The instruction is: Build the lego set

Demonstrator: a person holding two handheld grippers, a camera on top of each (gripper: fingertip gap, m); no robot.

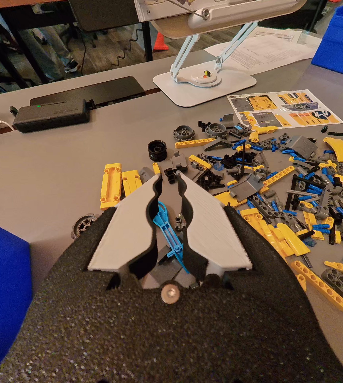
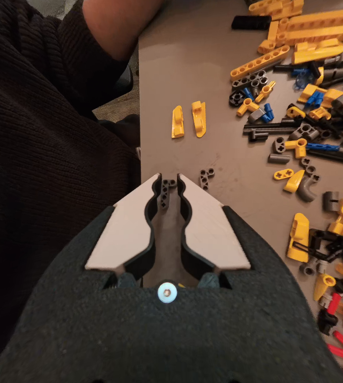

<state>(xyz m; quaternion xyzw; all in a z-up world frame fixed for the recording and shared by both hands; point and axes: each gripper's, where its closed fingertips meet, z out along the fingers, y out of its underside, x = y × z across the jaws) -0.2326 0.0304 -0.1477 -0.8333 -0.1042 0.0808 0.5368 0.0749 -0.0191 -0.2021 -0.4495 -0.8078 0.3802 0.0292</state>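
Observation:
My left gripper (image 1: 169,178) hovers over the left edge of a pile of yellow, blue, grey and black building pieces (image 1: 280,186). Its jaws stand a little apart with nothing between them. A light blue lever-shaped piece (image 1: 165,222) and grey panels (image 1: 166,269) lie on the table under it. My right gripper (image 2: 168,178) is low by the table's near edge. A dark grey L-shaped beam (image 2: 165,192) sits between its narrow jaws, which seem to press on it. A second L-shaped beam (image 2: 206,178) lies just to the right.
Two small yellow curved pieces (image 2: 188,120) lie side by side ahead of the right gripper. A person's dark sleeve (image 2: 42,145) fills the left. A white stand (image 1: 205,85), a sticker sheet (image 1: 282,109), a black power brick (image 1: 50,118) and blue bins (image 1: 342,37) ring the grey table (image 1: 52,176). My right fingertips sit around 30 centimetres from my left ones.

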